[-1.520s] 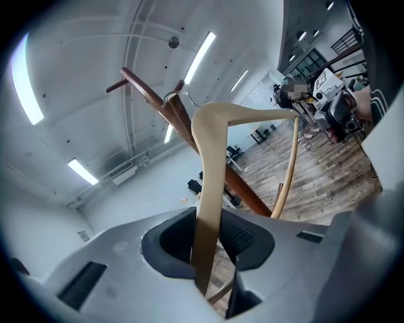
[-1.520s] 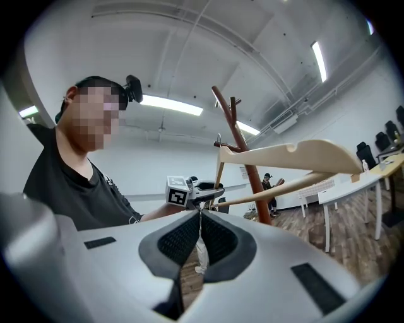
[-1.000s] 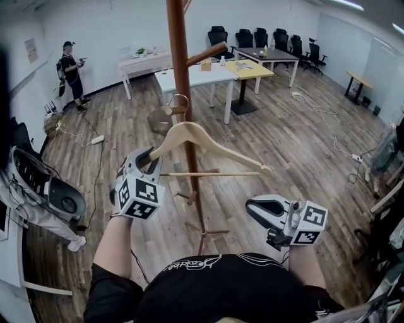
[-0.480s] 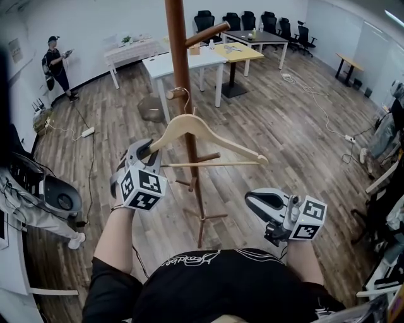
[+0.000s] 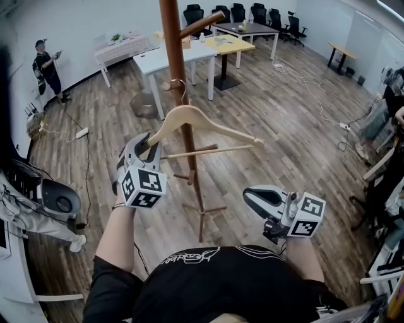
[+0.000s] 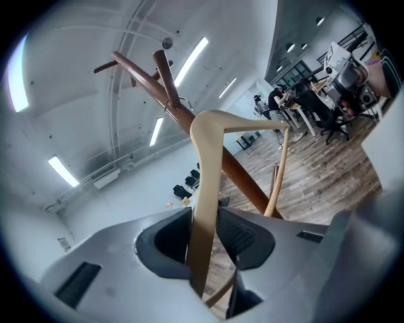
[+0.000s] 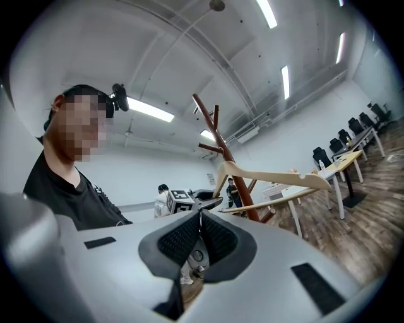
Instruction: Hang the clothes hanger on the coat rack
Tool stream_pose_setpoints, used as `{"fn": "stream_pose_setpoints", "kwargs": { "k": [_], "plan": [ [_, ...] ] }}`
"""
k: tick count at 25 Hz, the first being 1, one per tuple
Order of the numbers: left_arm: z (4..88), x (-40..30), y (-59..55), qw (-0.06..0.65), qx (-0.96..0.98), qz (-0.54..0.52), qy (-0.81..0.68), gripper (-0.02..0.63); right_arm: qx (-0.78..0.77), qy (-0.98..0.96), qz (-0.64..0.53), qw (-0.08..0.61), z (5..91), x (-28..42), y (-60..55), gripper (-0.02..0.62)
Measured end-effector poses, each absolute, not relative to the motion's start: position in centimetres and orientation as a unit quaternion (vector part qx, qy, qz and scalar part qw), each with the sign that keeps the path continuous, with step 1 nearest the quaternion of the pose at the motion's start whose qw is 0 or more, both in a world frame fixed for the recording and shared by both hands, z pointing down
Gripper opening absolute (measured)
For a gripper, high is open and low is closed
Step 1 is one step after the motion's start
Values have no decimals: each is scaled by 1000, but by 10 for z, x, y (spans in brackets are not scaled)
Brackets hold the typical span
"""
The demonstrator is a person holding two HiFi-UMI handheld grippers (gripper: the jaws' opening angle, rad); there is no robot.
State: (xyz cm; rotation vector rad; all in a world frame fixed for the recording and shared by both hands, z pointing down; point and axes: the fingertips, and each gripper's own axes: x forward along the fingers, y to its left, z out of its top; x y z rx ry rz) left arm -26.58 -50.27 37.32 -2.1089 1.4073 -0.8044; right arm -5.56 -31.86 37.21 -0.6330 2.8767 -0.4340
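Note:
A pale wooden clothes hanger [image 5: 201, 121] hangs level in front of the brown coat rack [image 5: 177, 69]. Its metal hook [image 5: 182, 88] sits at a short peg [image 5: 168, 85] on the pole's left; whether it rests on the peg I cannot tell. My left gripper [image 5: 144, 146] is shut on the hanger's left arm, and in the left gripper view that arm [image 6: 205, 189] runs up between the pads toward the rack [image 6: 240, 180]. My right gripper [image 5: 254, 197] hovers low at the right, shut and empty, apart from the hanger [image 7: 271, 176]. Its pads meet [image 7: 201, 216].
The rack's feet [image 5: 202, 217] stand on the wood floor just ahead of me. White and yellow tables [image 5: 189, 53] with black chairs [image 5: 233, 12] fill the back. A person [image 5: 45, 66] stands far left. Cables [image 5: 328, 110] trail across the floor; a grey machine [image 5: 53, 202] sits at the left.
The head view has shifted a little. The left gripper keeps its hold with the hook still by the peg. The right gripper has sunk slightly.

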Motion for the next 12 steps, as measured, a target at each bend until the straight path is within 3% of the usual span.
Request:
{"fn": "stream_pose_setpoints", "kwargs": {
  "k": [2,7,12],
  "plan": [
    [375,-263,-501,237,-776,-290,507,115,-216,961,-148,82,374,-54,-315,40],
    [375,-258,-496,258,-779,-278,500,269,-229,958,-151,81,376,-54,-306,40],
    [368,-265,-483,271,-776,-254,510,304,-240,955,-153,82,377,-57,-292,40]
  ]
}}
